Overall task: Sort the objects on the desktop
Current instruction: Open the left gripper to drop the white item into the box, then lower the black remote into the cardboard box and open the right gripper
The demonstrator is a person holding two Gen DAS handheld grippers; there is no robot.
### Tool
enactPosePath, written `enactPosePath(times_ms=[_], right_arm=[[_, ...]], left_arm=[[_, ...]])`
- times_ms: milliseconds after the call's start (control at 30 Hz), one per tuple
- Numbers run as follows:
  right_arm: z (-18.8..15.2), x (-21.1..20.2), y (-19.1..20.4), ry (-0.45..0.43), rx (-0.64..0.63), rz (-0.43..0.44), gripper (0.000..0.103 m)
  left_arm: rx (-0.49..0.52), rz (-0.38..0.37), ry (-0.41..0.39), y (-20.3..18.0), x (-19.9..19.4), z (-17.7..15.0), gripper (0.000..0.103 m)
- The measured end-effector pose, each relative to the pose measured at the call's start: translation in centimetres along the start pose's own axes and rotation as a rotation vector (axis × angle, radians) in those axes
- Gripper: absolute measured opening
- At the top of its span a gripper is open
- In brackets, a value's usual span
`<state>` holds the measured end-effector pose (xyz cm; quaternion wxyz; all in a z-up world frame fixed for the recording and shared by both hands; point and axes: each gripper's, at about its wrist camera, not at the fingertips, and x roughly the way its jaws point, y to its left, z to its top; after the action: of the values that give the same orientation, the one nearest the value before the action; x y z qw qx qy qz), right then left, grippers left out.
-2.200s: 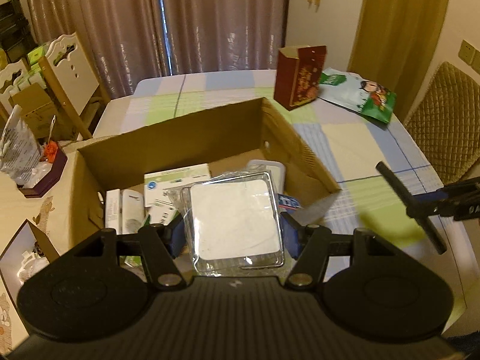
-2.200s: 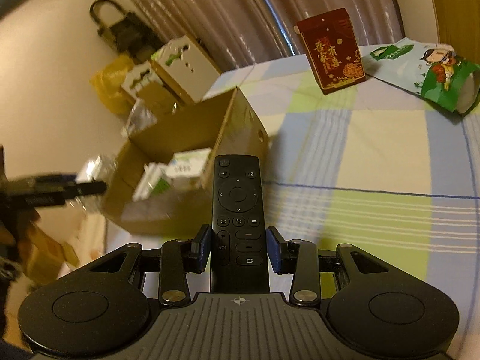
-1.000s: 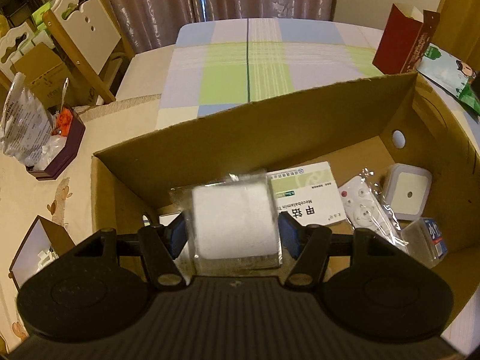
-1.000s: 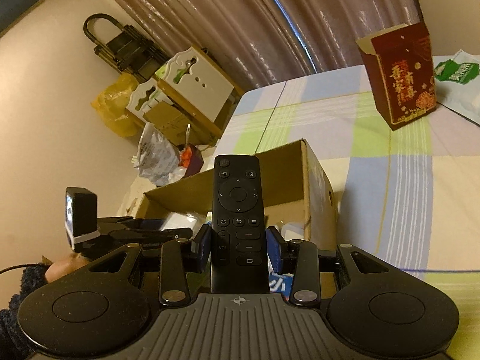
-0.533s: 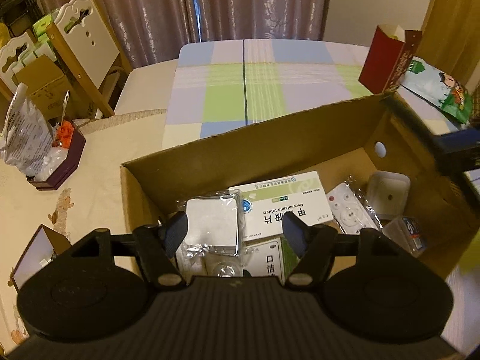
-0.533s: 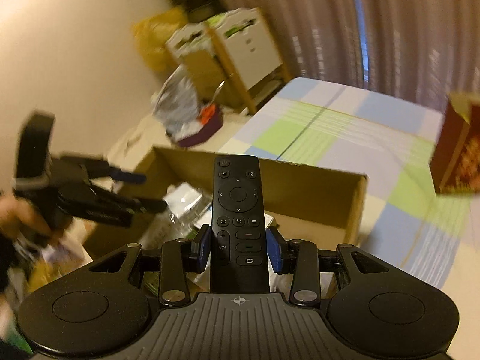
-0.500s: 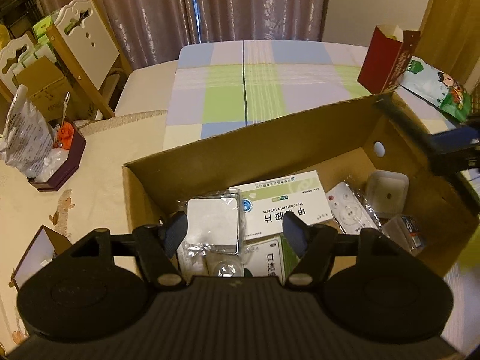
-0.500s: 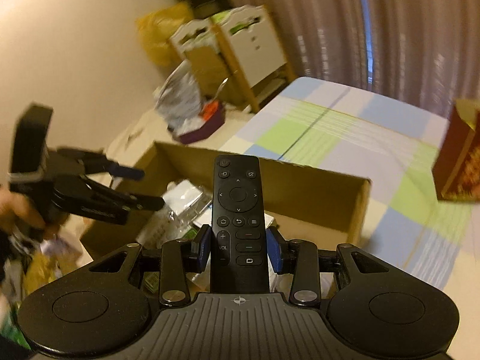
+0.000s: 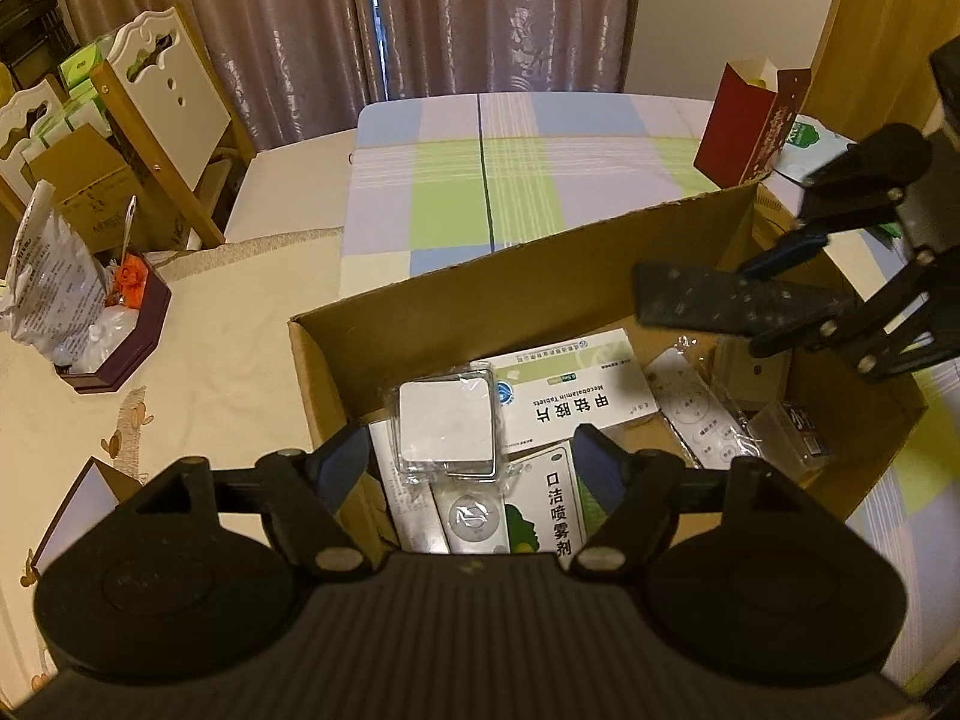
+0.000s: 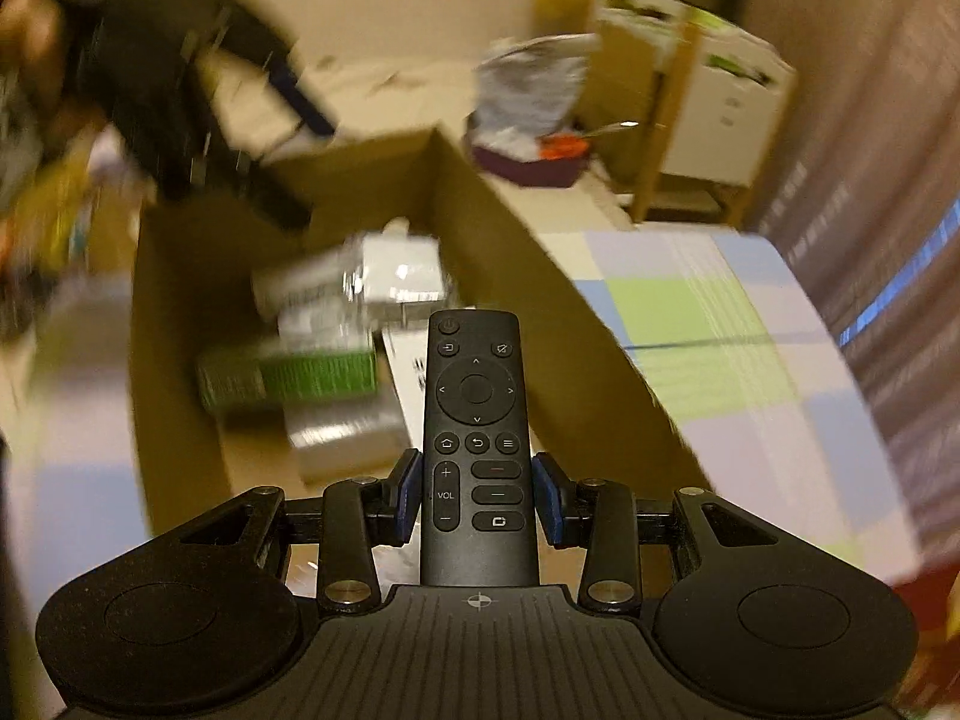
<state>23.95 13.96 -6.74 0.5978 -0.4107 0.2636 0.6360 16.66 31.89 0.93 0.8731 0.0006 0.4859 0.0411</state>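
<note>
Right gripper [image 10: 477,489] is clamped on a black TV remote [image 10: 477,420], blue pads squeezing its lower half so the button end sticks out over the cardboard box [image 9: 420,312]. Left gripper [image 9: 471,462] hangs with its jaws spread wide and nothing between them, right above a clear-wrapped white square pack [image 9: 447,423] that lies in the box. Around that pack: a white-and-green medicine box [image 9: 570,396], a mouth spray carton [image 9: 555,510], a bagged white remote [image 9: 696,414] and a small clear plastic case [image 9: 789,426] in the near-right corner. Out on the checked table [image 9: 516,192] a red paper carton [image 9: 750,120] stands upright, well apart from the box.

Stuff that could go sideways, imo: the right wrist view is heavily blurred, so that arm looks to be swinging fast, and in the left view the remote is pretty close to the far box wall. Clip that wall and the remote could twist out of the pads. It's also held only by its lower end, so it's a long lever. And both grippers are crowded over the same box, so they could knock each other.
</note>
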Motion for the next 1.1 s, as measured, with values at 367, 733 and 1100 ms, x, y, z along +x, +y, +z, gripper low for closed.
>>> enactPosePath(times_ms=[367,733,1100], right_arm=[[-0.8,6.0,1.4,0.031,-0.368,-0.032,0.038],[-0.8,7.8,1.8,0.018,-0.456,-0.076,0.038],[-0.9,3.9,1.2,0.030,-0.197,-0.026,0.038]], left_arm=[[-0.003,-0.008,0.011,1.3,0.4,-0.1,0.073],[-0.008,-0.011,0.030,1.1,1.2,-0.2,0.073],[0.006,-0.010,0.033,0.2,1.4,-0.1,0.074]])
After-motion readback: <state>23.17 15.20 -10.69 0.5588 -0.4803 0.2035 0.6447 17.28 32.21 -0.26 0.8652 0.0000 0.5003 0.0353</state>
